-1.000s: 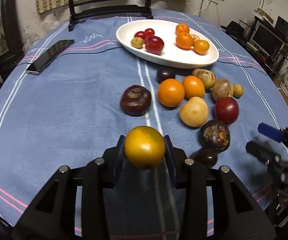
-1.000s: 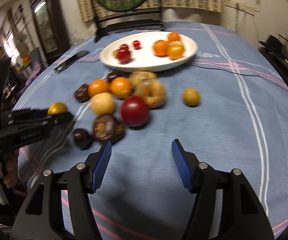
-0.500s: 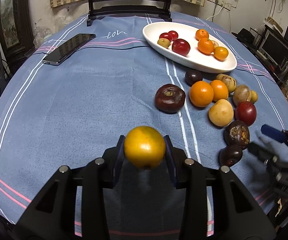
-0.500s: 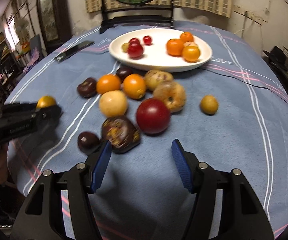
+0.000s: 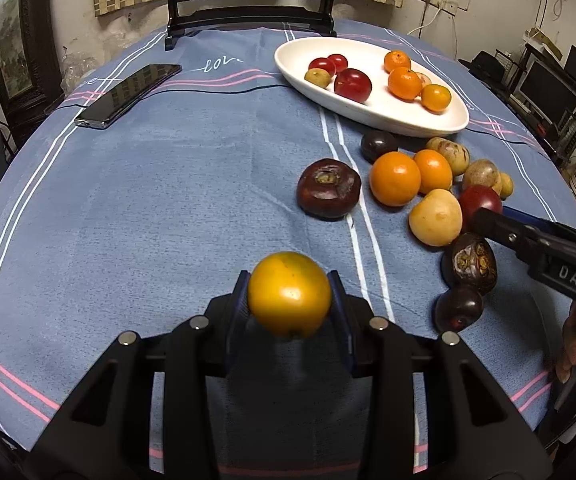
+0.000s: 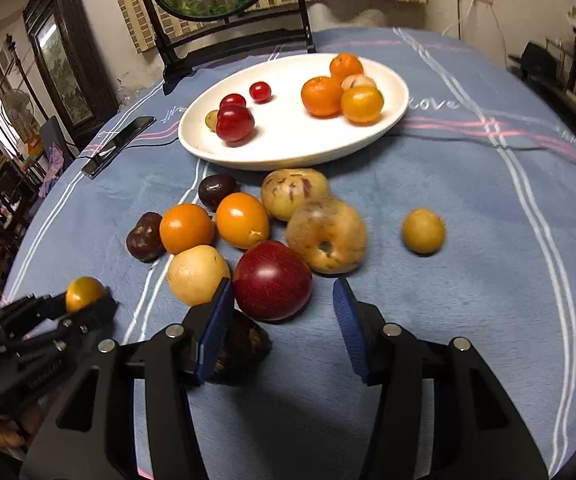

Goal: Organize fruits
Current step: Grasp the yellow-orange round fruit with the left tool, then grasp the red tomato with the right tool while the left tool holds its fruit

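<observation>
Your right tongs (image 6: pixel 284 334) have just been closing and have slid in toward the heap since a second ago. The red plum (image 6: pixel 272 280) now sits just ahead of the pads, partly between them, but neither pad presses on it, so nothing is gripped yet. To my eye that plum is your next pick, bound for the white plate (image 6: pixel 288 152) beyond the heap, where red fruit and orange fruit already lie in separate groups.

Your left tongs (image 5: pixel 289 312) stay narrowly set, clamped on a yellow-orange citrus (image 5: pixel 289 294) held above the table (image 5: pixel 148 200); it has not gone to the plate yet.

Watch the crowding around the right tongs. A pale yellow fruit (image 6: pixel 198 274) sits just left of the left pad, touching the plum or nearly so. A dark mangosteen (image 6: pixel 244 348) lies under and behind that same pad. A speckled tan fruit (image 6: pixel 325 234) sits just beyond the plum on the right. Closing as you stand could nudge these neighbours. The two oranges (image 6: pixel 214 224) and a small yellow fruit (image 6: pixel 423 230) lie farther ahead, and a phone (image 5: pixel 128 94) rests well off to the left.
</observation>
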Tool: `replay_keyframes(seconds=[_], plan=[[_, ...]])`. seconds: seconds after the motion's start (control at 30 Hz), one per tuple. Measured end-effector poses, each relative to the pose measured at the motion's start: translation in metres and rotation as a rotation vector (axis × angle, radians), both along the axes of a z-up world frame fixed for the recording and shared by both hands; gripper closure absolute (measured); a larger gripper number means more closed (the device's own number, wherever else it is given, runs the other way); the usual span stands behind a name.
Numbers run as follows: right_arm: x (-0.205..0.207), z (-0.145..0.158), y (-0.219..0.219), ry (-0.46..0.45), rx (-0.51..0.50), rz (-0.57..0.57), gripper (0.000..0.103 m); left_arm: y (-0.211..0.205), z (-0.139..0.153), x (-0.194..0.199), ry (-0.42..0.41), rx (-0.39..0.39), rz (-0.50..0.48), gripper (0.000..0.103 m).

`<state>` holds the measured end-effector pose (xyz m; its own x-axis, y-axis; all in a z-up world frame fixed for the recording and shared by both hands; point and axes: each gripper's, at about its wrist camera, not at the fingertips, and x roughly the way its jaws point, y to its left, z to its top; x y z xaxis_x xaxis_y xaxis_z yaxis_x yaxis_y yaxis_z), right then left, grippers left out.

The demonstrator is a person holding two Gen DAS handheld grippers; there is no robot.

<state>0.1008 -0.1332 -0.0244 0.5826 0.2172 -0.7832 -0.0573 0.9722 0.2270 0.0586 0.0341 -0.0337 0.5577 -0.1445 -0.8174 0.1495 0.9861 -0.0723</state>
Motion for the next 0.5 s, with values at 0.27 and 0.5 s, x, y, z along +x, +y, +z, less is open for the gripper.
replay_keyframes(seconds=[0.27,0.5], plan=[[0.006,-0.007,-0.007,0.068,0.149,-0.062,0.05,-0.001,0.0,0.001,-0.002,0.005,0.002,0.064],[0.014,-0.007,-0.01,0.067,0.222,-0.074,0.061,-0.001,0.0,0.0,0.001,-0.003,0.0,0.064]])
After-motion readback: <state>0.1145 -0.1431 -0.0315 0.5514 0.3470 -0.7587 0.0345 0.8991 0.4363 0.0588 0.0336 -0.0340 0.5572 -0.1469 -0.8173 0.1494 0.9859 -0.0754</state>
